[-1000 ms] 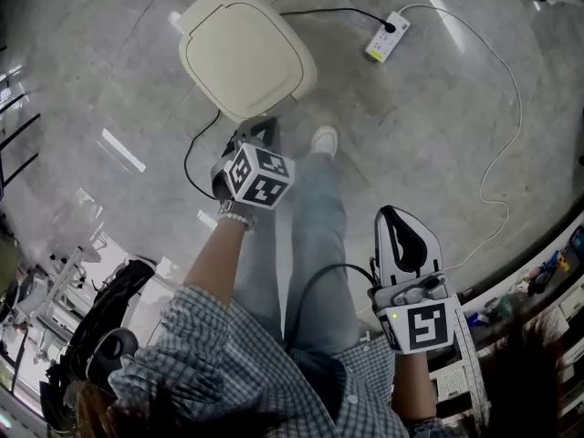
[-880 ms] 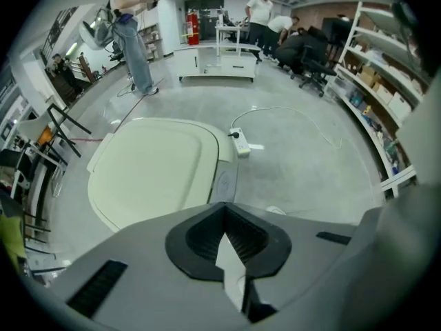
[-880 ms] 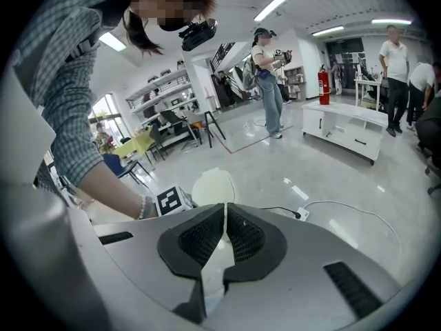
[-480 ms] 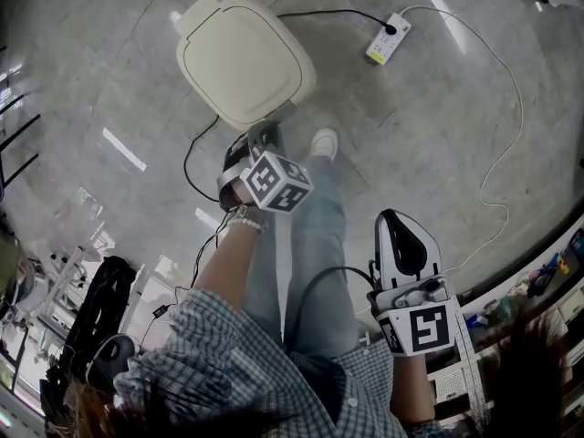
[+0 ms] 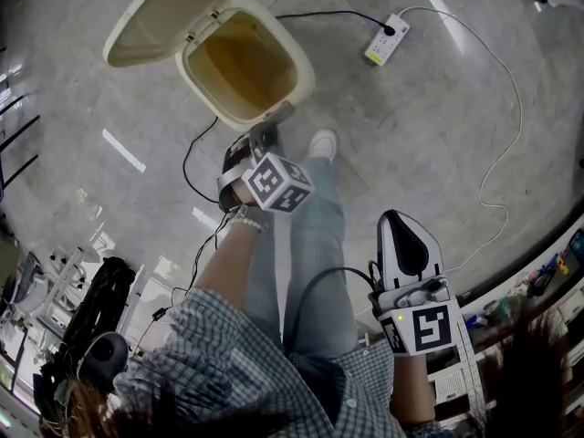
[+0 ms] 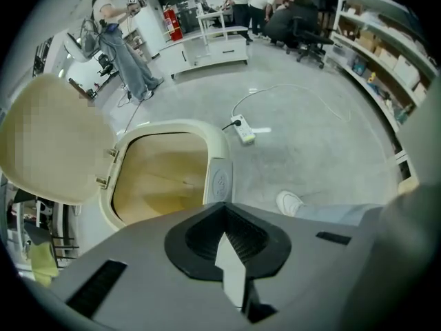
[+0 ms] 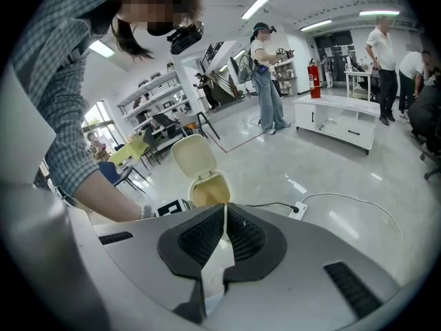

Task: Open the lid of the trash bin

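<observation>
The cream plastic trash bin (image 5: 294,55) stands at 11 o'clock in the head view. Its rounded cream lid (image 5: 157,18) is tipped back on its hinges. The left gripper (image 5: 263,135), jaws pressed together on nothing, hovers just beside the bin's front push tab (image 6: 219,181). The right gripper (image 5: 402,217) (also closed, empty) hangs at 5 o'clock. A knock against the rim would likely bring the lid down.

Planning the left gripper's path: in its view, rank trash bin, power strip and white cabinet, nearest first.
1. Trash bin, directly ahead, left of centre.
2. Power strip, on floor beyond it.
3. White cabinet, far back.
</observation>
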The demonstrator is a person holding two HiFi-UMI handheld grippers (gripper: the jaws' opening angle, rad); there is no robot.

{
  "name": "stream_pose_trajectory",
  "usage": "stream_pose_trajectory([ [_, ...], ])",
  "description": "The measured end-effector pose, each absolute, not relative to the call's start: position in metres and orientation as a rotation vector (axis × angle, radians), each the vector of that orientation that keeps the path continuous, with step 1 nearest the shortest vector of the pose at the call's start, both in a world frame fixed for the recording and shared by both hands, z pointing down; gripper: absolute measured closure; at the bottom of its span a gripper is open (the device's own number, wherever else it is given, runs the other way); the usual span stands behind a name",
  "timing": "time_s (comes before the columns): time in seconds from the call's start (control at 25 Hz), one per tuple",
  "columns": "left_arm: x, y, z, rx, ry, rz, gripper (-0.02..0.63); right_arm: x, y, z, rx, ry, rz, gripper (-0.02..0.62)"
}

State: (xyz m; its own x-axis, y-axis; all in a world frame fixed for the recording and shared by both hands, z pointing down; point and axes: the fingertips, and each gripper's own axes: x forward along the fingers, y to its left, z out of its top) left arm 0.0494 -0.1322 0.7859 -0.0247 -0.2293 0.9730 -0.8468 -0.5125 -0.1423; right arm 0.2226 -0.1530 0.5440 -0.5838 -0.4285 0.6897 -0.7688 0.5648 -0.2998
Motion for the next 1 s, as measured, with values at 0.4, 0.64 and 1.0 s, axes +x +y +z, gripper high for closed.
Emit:
stream_pose_trajectory([
  [0.4, 0.043, -0.153, 0.76, 1.824, -1.215, 1.394, 0.607, 0.206, -0.153, 0.535, 0.933, -2.289, 0.771, 0.568],
  [0.64, 0.028, -0.17, 0.723, 1.879, -1.338, 1.235, 0.609, 0.188, -0.149, 0.518, 0.91, -2.331, 0.726, 0.568],
  [1.0, -0.001, -0.182, 0.649, 2.014, -1.432, 1.172, 0.607, 0.162, -0.151, 0.483, 0.905, -2.392, 0.644, 0.568],
])
